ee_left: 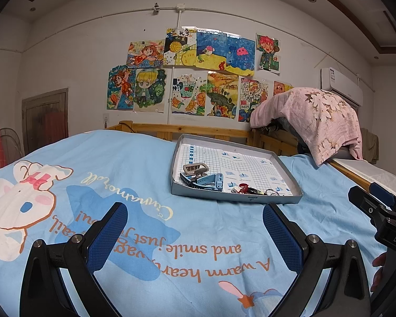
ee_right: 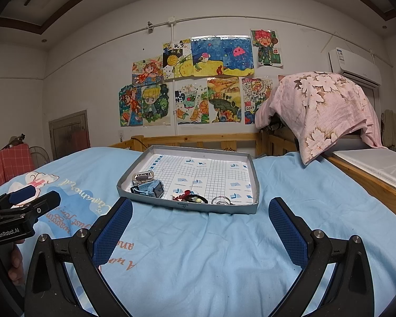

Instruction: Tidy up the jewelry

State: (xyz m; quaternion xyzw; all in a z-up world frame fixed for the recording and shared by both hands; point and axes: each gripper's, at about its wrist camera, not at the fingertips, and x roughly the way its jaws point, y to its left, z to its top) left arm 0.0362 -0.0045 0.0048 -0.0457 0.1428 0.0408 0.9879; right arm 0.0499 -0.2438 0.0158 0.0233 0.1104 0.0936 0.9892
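Observation:
A shallow grey tray (ee_left: 232, 198) (ee_right: 219, 208) lined with grid paper lies on the blue bedsheet. Along its near side lie a beige hair clip (ee_left: 195, 168) (ee_right: 144, 176), a blue watch (ee_left: 207, 181) (ee_right: 151, 189), a red and dark bracelet tangle (ee_left: 246, 189) (ee_right: 190, 196) and a clear ring-shaped piece (ee_left: 272, 192) (ee_right: 220, 200). My left gripper (ee_left: 195, 227) is open and empty, low over the sheet in front of the tray. My right gripper (ee_right: 200, 222) is open and empty, just short of the tray's near edge.
The wooden bed rail (ee_right: 198, 140) runs behind the tray. A pink floral cloth (ee_right: 322, 111) covers a heap at the right. The other gripper shows at each view's edge: the right one in the left wrist view (ee_left: 377, 206), the left one in the right wrist view (ee_right: 21, 206).

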